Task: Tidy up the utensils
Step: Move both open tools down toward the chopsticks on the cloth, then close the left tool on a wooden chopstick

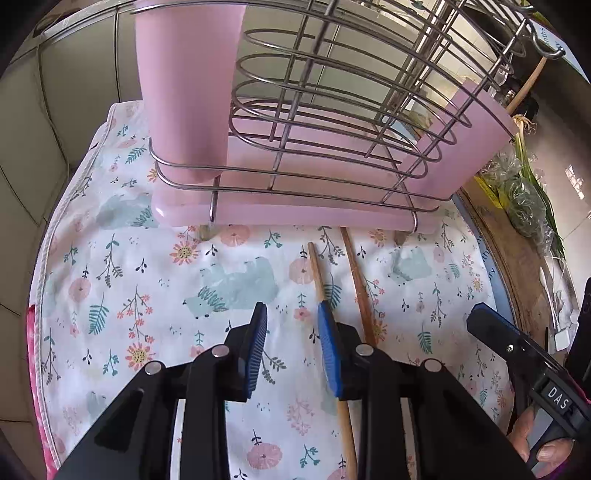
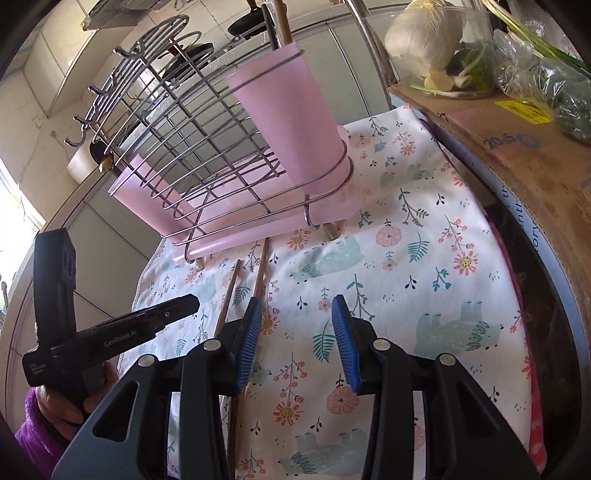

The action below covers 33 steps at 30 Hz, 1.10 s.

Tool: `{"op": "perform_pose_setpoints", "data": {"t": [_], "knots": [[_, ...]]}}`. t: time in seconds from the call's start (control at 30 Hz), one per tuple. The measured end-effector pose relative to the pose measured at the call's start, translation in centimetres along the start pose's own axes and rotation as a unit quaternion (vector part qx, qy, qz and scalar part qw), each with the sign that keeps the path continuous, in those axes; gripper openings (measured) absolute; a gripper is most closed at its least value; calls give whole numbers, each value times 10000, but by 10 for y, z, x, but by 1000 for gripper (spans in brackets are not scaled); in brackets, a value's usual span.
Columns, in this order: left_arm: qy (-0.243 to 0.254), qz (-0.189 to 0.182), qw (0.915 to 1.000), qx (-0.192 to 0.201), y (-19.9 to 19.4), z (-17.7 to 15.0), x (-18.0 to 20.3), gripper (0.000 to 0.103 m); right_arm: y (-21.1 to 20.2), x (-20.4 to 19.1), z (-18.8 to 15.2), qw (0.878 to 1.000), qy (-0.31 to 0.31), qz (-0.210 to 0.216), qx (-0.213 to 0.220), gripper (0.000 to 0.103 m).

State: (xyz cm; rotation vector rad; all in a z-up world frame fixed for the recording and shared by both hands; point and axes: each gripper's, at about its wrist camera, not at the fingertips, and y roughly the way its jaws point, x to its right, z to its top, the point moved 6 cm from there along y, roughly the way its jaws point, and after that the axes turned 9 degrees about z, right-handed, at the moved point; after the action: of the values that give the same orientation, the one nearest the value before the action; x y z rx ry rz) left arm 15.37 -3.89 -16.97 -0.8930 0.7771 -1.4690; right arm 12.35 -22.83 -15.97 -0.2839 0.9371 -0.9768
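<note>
Two wooden chopsticks (image 1: pixel 356 273) (image 2: pixel 261 269) lie side by side on the floral cloth (image 1: pixel 147 258), just in front of a wire utensil rack (image 1: pixel 332 110) (image 2: pixel 177 136). The rack has a pink drip tray and holds a pink cup (image 1: pixel 184 92) (image 2: pixel 291 122). My left gripper (image 1: pixel 292 306) hovers open over the cloth; its right finger covers part of the left chopstick and nothing is between the pads. My right gripper (image 2: pixel 296 300) is open too, its left finger above the right chopstick. Both chopsticks run on under the grippers, hidden.
A cardboard box (image 2: pixel 498 147) with bagged greens (image 2: pixel 561 96) and a white vegetable (image 2: pixel 424 33) stands at the cloth's right edge. Tiled wall lies behind the rack. Dark pans (image 2: pixel 243 26) hang beyond. A hand in a purple sleeve (image 2: pixel 33 439) holds the left gripper.
</note>
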Motion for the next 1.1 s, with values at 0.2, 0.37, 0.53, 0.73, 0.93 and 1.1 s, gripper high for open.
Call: {"op": "perform_pose_setpoints", "data": {"t": [0.2, 0.37, 0.53, 0.73, 0.93, 1.1], "knots": [[88, 152, 9997, -197, 17, 8, 5, 27, 1, 3, 1, 10000, 72, 51, -8, 40], [167, 240, 9993, -253, 30, 13, 12, 27, 3, 4, 0, 10000, 79, 43, -26, 40], [156, 244, 9993, -241, 33, 19, 15, 9, 6, 5, -1, 10000, 65, 11, -53, 40], [8, 131, 9997, -208, 25, 16, 4, 0, 8, 4, -2, 9999, 67, -33, -79, 40], [-192, -47, 9998, -19, 0, 17, -21, 0, 12, 2, -1, 9997, 161, 82, -176, 40], [-301, -257, 9992, 36, -11, 17, -30, 0, 29, -13, 7, 9984, 169, 351, -409, 40]]}}
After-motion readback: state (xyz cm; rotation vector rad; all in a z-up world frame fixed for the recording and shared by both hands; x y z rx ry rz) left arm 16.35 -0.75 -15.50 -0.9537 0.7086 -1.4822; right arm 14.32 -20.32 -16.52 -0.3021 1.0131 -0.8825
